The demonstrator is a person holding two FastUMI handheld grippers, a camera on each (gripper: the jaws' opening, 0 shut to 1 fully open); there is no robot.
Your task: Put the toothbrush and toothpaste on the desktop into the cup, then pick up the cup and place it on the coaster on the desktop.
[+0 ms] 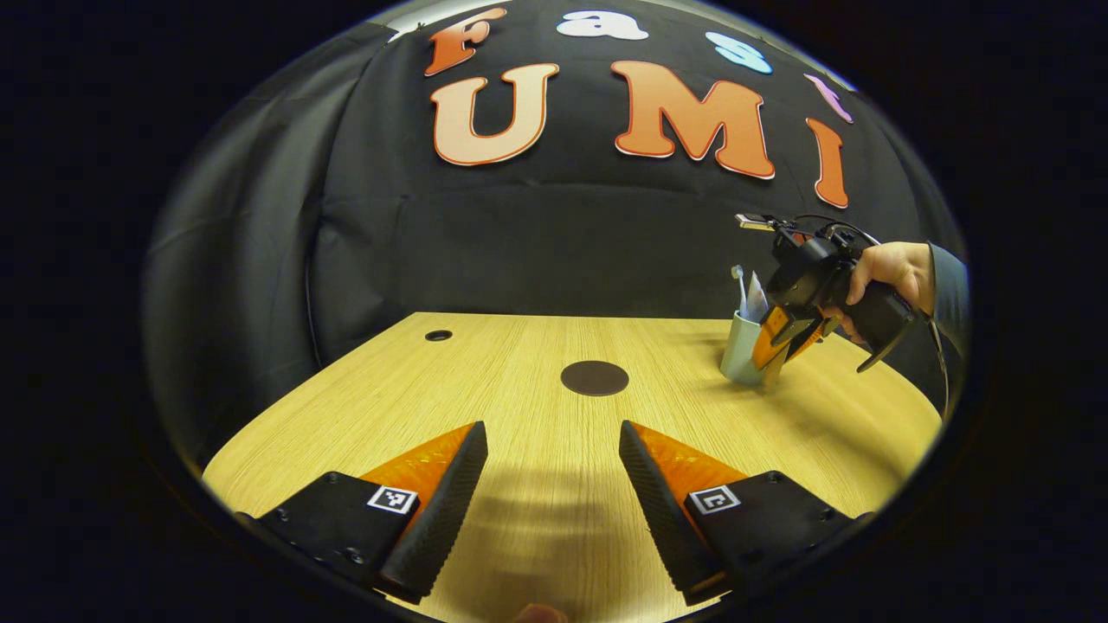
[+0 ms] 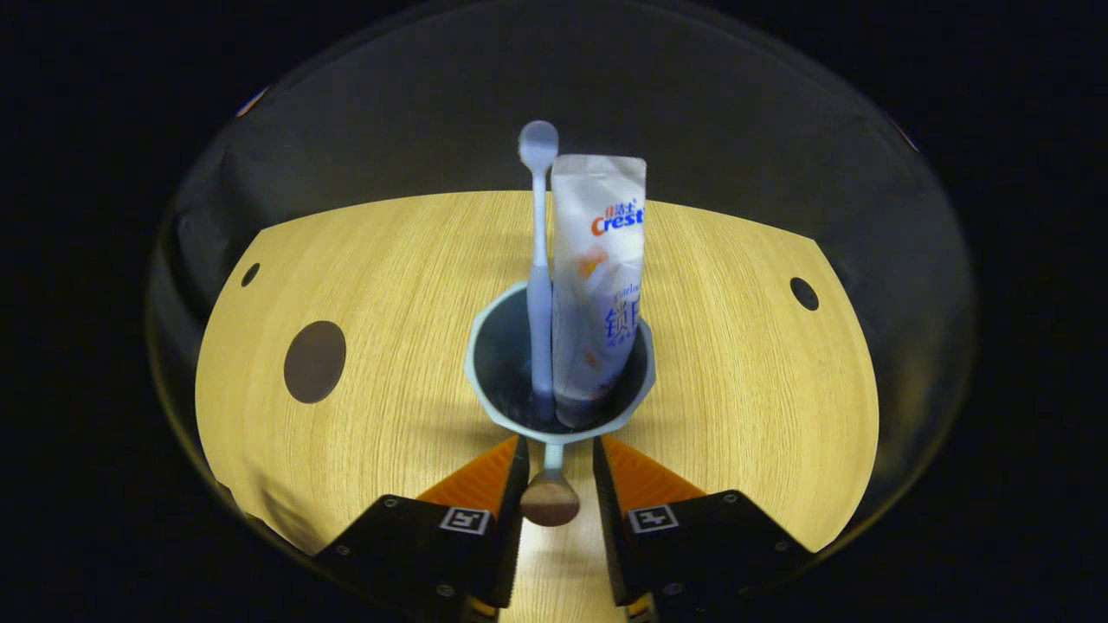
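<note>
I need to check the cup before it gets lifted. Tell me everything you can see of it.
The cup is pale blue-green, plastic-looking, with a faceted rim and a dark inside. It stands upright on the wooden desktop, off the dark round coaster. The toothbrush and toothpaste stand in it. A small handle with a round end juts from its near side, between the fingers of the right hand-held gripper; whether they press it is unclear.

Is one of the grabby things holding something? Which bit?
The right hand-held gripper straddles the cup's handle; whether both fingers press it cannot be told. The left hand-held gripper is open, holding nothing.
</note>
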